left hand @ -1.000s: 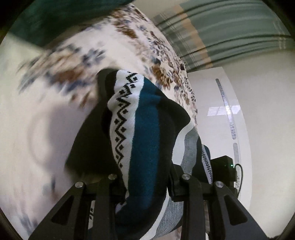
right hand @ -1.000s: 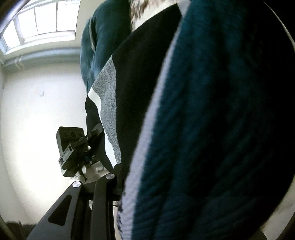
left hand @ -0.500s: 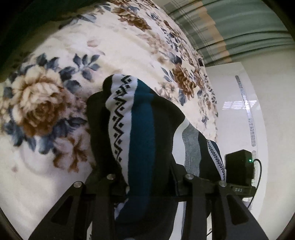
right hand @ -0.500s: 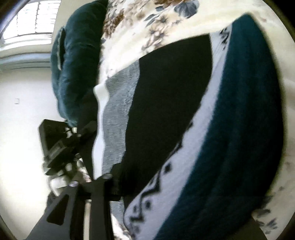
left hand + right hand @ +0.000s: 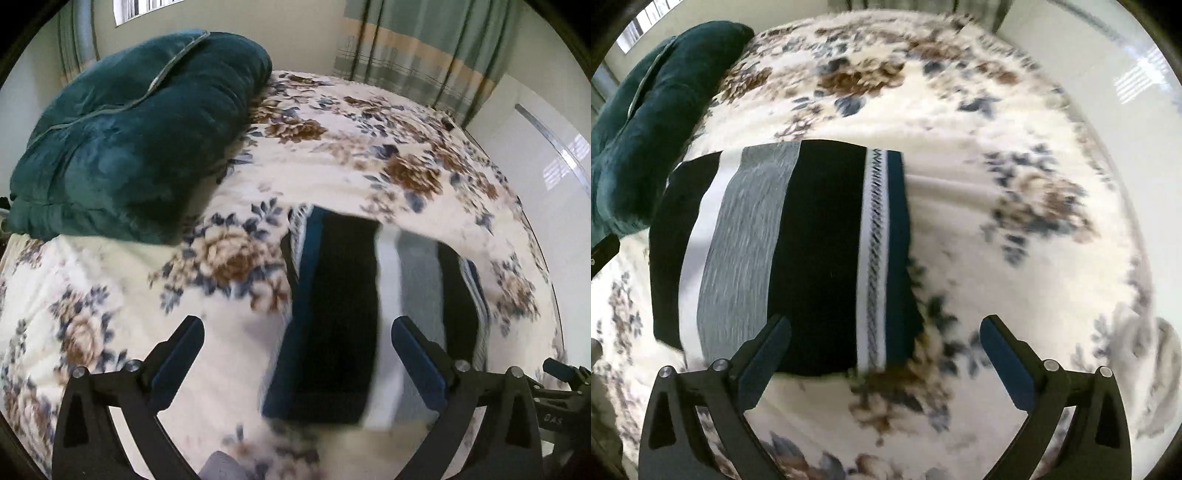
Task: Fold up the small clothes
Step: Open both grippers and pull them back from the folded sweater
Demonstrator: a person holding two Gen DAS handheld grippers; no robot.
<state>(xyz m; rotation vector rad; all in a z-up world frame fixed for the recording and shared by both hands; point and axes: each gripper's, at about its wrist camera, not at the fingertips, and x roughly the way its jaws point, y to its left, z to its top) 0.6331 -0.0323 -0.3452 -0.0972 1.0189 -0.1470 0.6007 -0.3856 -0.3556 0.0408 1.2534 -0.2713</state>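
The left gripper [image 5: 295, 343] is opening, jaws spread wide, gripping nothing; the striped sweater [image 5: 354, 306] lies below and between its fingers, untouched. The right gripper [image 5: 884, 339] is likewise opening wide and holds nothing, the sweater [image 5: 798, 254] lying folded flat toward its 10 o'clock, behind its left finger. The garment rests on the floral blanket [image 5: 332, 158]. Farther off, at 10 o'clock in both views, sits a dark teal cushion [image 5: 140, 122]; curtains [image 5: 417, 48] hang at 1 o'clock in the left view
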